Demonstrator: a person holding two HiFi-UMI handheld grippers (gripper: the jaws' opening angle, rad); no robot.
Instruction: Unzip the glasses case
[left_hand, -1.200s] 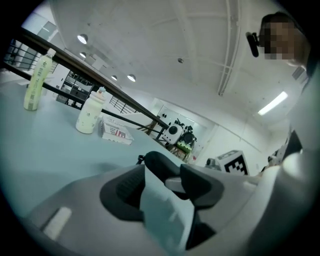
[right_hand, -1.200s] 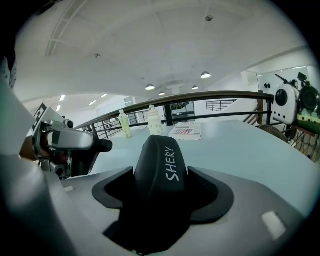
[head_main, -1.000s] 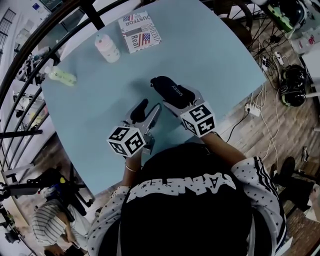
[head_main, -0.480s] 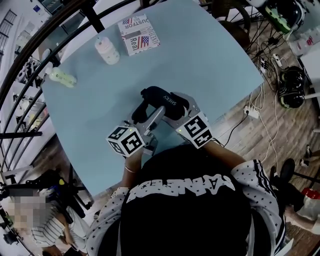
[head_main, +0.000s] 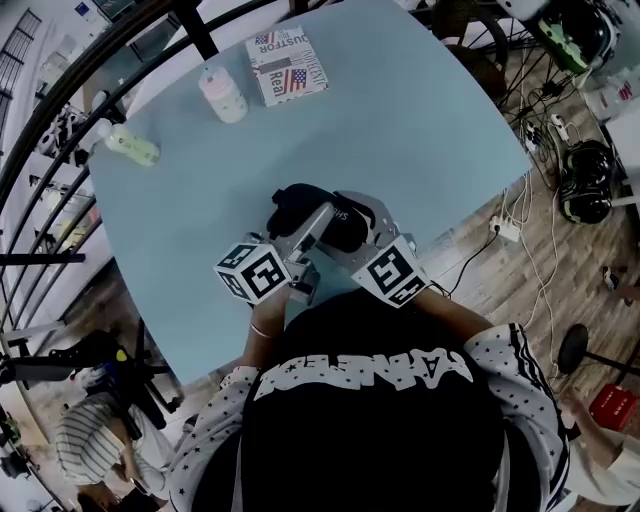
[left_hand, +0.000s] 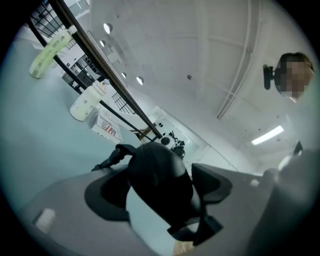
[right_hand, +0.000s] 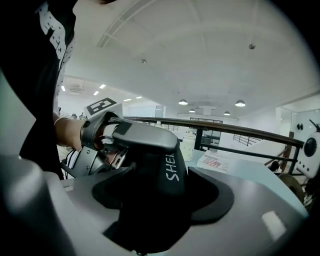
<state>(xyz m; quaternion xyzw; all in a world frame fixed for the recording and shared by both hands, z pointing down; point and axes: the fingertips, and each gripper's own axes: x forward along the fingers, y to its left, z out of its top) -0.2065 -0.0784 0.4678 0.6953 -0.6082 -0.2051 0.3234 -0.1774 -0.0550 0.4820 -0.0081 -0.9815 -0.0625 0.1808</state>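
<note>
The black glasses case (head_main: 338, 222) with white lettering is held just above the blue table (head_main: 400, 110), close to the person. My right gripper (head_main: 358, 235) is shut on its near end; in the right gripper view the case (right_hand: 155, 180) fills the gap between both pads. My left gripper (head_main: 298, 222) reaches in from the left and clamps the case's other end. In the left gripper view the rounded end of the case (left_hand: 160, 180) sits between the pads, touching both, and the zipper pull (left_hand: 111, 157) sticks out to the left.
At the table's far side stand a white bottle (head_main: 222, 95) and a flag-printed box (head_main: 287, 65); a green bottle (head_main: 132, 147) lies near the left edge. A black railing (head_main: 60, 110) runs beyond the table. Cables and gear lie on the floor to the right (head_main: 585, 180).
The right gripper has carried the case left and nearer to the person. The left gripper, open and apart from the case a second ago, now has its jaws around the case's left end.
</note>
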